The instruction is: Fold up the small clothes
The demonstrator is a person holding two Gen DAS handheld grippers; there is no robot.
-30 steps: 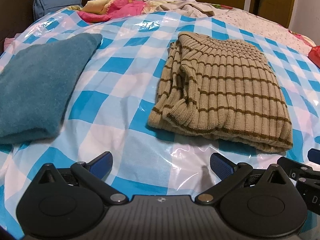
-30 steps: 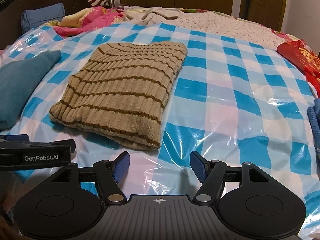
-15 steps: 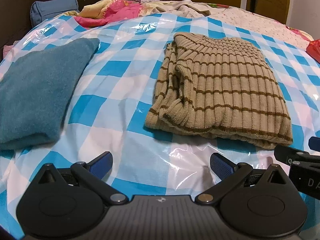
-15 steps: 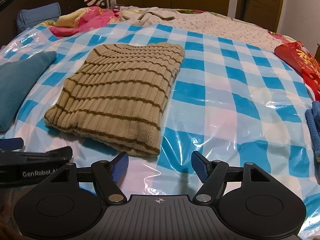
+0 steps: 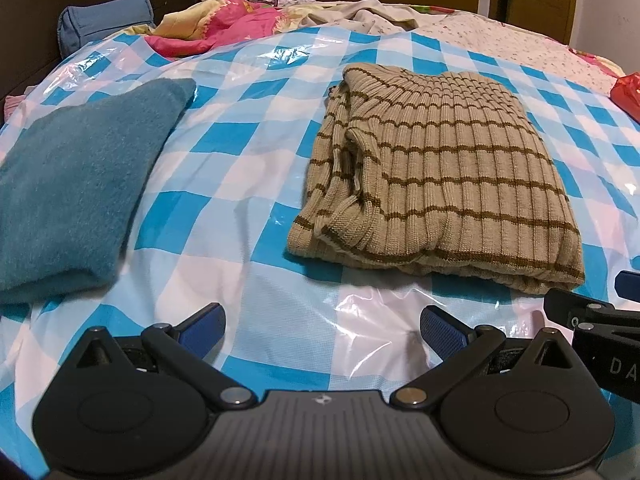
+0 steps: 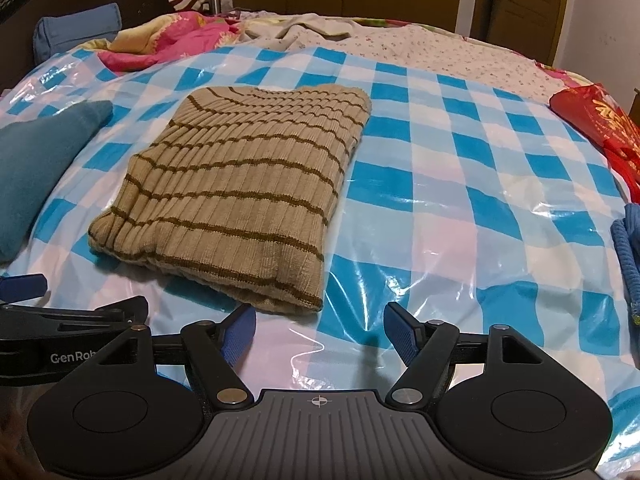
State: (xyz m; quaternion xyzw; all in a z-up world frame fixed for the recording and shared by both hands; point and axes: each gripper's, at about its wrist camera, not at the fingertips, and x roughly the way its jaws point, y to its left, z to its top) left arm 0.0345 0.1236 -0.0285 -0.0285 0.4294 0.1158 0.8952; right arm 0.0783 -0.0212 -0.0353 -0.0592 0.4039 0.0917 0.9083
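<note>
Left wrist view: your left gripper sits at six o'clock, its two blue-padded fingers spread wide apart and holding nothing. Just beyond it, toward one o'clock, the striped sweater lies folded into a thick rectangle on the checked plastic sheet that covers the bed. Loose layers, what looks like a tucked sleeve and a ribbed hem, show along its edge at eleven o'clock. A folded teal towel lies well apart at nine o'clock. Part of your right gripper shows at three o'clock.

Right wrist view: your right gripper is at six o'clock, its fingers likewise apart and empty. The sweater lies between ten and twelve o'clock, its near corner just beyond the left finger. A red bag is at two o'clock and a blue knit item at three.

Expect the sweater to be soft, light and floppy; the ribbed knit should stretch and sag if lifted by one point. The plastic beneath looks slick, so the bundle may slide. Pinch through all layers at the two near corners, one gripper on each.
</note>
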